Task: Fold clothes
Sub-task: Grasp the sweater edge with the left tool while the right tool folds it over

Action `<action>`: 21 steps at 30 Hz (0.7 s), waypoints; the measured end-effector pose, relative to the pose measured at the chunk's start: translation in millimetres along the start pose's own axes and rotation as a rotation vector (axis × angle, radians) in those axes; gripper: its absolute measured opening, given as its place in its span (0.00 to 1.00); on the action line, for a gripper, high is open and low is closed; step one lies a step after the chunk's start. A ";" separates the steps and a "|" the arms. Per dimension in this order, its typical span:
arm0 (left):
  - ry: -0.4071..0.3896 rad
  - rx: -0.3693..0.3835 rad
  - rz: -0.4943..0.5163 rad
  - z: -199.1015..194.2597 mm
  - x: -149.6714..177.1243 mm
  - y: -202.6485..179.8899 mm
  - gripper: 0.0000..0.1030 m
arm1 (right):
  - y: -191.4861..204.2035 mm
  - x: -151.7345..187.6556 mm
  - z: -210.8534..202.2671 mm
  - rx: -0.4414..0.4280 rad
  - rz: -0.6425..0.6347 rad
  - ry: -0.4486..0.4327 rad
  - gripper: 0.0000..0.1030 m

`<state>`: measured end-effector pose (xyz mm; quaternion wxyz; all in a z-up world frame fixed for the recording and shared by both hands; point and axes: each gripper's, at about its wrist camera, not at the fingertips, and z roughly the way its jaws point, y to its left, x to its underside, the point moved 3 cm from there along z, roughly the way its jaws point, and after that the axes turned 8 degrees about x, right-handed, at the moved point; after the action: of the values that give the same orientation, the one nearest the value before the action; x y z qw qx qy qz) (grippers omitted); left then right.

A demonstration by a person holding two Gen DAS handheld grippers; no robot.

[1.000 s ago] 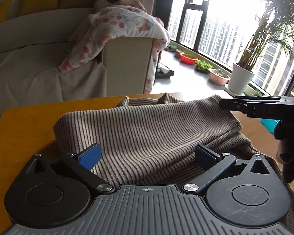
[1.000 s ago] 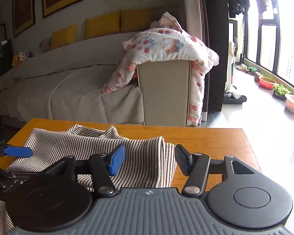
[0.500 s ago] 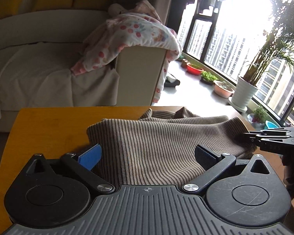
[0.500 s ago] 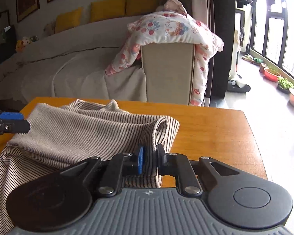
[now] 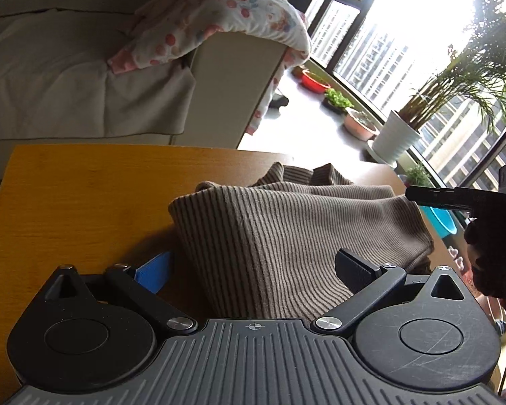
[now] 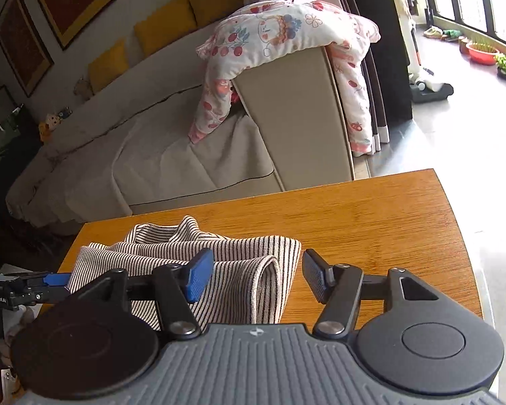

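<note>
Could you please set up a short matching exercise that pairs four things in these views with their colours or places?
Things:
1. garment
2. table
3. quilt
4. basin

Descriptions:
A. red, on the floor by the window
B. striped, folded on the table
C. floral, draped over the sofa arm
D. orange-brown wood

Pairs: 1-B, 2-D, 3-C, 4-A

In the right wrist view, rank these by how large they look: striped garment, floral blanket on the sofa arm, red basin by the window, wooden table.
Largest to smallest, as they look:
1. wooden table
2. floral blanket and striped garment: about alike; the garment is nearer and partly hidden by the tool, so unranked
3. red basin: smallest, though farthest
</note>
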<state>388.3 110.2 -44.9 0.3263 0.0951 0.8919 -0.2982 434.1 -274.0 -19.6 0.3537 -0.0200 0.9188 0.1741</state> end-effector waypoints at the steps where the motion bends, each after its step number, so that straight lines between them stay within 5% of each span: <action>1: 0.000 0.001 -0.005 3.0 -1.2 2.0 1.00 | -2.2 -1.1 6.3 -0.006 0.008 0.012 0.57; 7: -0.022 -0.008 0.027 20.2 -12.5 7.7 1.00 | 5.6 3.2 35.1 -0.069 -0.020 0.060 0.62; 12: -0.042 -0.044 0.119 33.6 -15.0 -0.7 0.98 | 28.8 1.4 46.6 -0.033 -0.158 0.027 0.62; 14: -0.041 -0.063 0.154 32.6 -11.8 -6.4 0.82 | 37.9 1.6 48.1 -0.026 -0.211 0.027 0.38; 16: -0.045 -0.066 0.160 26.4 -10.1 -10.2 0.63 | 45.5 2.7 41.1 -0.023 -0.249 0.010 0.28; 18: -0.058 -0.057 0.162 15.0 -10.4 -15.0 0.40 | 52.9 4.1 27.6 -0.011 -0.289 -0.037 0.25; 21: -0.083 -0.057 0.207 -10.5 -10.9 -31.5 0.31 | 64.9 3.6 -6.8 -0.026 -0.347 -0.117 0.23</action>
<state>379.7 91.4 -16.7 0.3945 0.1648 0.8712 -0.2411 416.7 -215.1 2.5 0.4310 -0.1728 0.8770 0.1233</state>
